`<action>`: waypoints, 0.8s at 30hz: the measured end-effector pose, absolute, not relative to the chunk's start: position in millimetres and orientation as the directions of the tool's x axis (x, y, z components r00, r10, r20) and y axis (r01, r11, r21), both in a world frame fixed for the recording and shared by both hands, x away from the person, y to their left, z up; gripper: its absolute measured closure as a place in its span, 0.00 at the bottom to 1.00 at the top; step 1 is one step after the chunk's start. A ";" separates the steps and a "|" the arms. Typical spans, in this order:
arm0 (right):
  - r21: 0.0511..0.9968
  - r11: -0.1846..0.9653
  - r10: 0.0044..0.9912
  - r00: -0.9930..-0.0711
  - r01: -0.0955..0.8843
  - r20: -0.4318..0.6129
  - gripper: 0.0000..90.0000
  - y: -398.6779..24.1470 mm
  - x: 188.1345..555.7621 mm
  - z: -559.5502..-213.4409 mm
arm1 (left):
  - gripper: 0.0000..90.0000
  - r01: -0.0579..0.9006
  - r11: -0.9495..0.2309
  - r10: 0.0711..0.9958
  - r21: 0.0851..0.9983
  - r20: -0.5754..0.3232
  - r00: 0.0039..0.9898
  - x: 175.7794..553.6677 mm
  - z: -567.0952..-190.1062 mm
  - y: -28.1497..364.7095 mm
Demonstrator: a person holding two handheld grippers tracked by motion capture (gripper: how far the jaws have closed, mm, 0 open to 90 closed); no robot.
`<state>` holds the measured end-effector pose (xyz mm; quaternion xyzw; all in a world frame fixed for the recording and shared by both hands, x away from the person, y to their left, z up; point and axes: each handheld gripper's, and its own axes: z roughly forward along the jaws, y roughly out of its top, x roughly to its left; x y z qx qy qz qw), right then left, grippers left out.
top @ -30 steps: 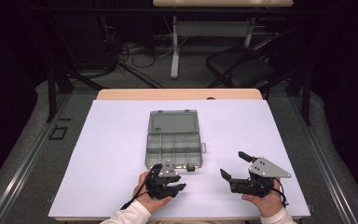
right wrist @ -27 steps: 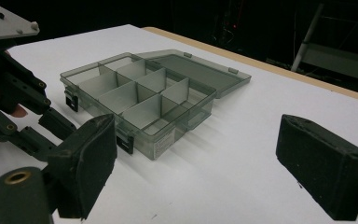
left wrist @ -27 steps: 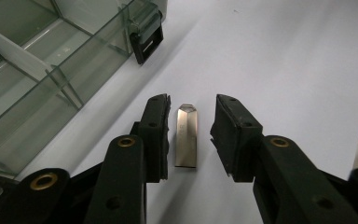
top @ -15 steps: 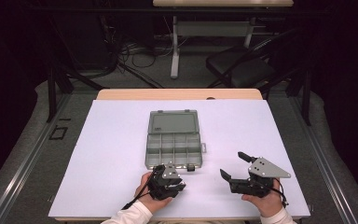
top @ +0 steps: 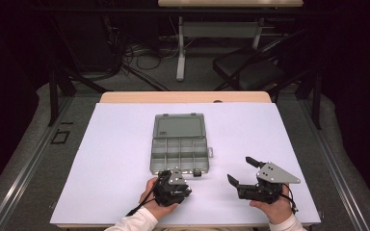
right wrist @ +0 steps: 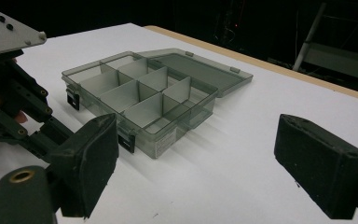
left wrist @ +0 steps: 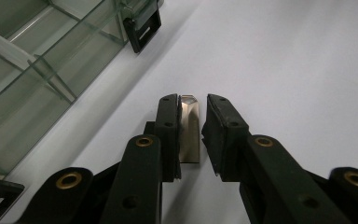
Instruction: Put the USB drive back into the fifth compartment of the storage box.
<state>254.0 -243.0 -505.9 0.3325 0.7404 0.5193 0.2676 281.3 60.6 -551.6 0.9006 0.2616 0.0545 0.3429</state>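
Left gripper point(left wrist: 190, 135) jaws have just been closing on a small metal piece point(left wrist: 189, 133) lying flat on the white mat point(top: 120, 159), just off the near edge of the open organizer box point(top: 178, 150). One pad touches the piece's side; I see a thin gap at the other pad, so I can't call it a firm pinch yet. From above, the left gripper point(top: 173, 185) sits low at the box's front, near a black latch point(left wrist: 143, 29).

Right gripper point(top: 245, 171) is wide open, empty, parked well right of the box point(right wrist: 140, 100), not involved.

Step as I read it: grasping the piece, probably to drop it into a compartment. All compartments I can see look empty.

Next move: confirm squeeze, lift straight up, clear the box wall, then carry over a near-row cell and release. Risk: thin flat part, could slip or pivot between the pads on lift.
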 end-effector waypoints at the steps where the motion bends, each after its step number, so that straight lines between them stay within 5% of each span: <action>1: 0.947 0.239 0.771 -0.635 0.214 -0.051 0.15 -242.9 254.0 -506.0 | 0.84 0.434 -0.629 0.510 0.646 -0.079 0.857 281.2 -551.6 60.5; 24: 0.946 0.243 0.767 -0.639 0.215 -0.051 0.16 -242.4 254.2 -506.4 | 0.88 0.420 -0.642 0.505 0.641 -0.059 0.861 281.1 -553.0 59.7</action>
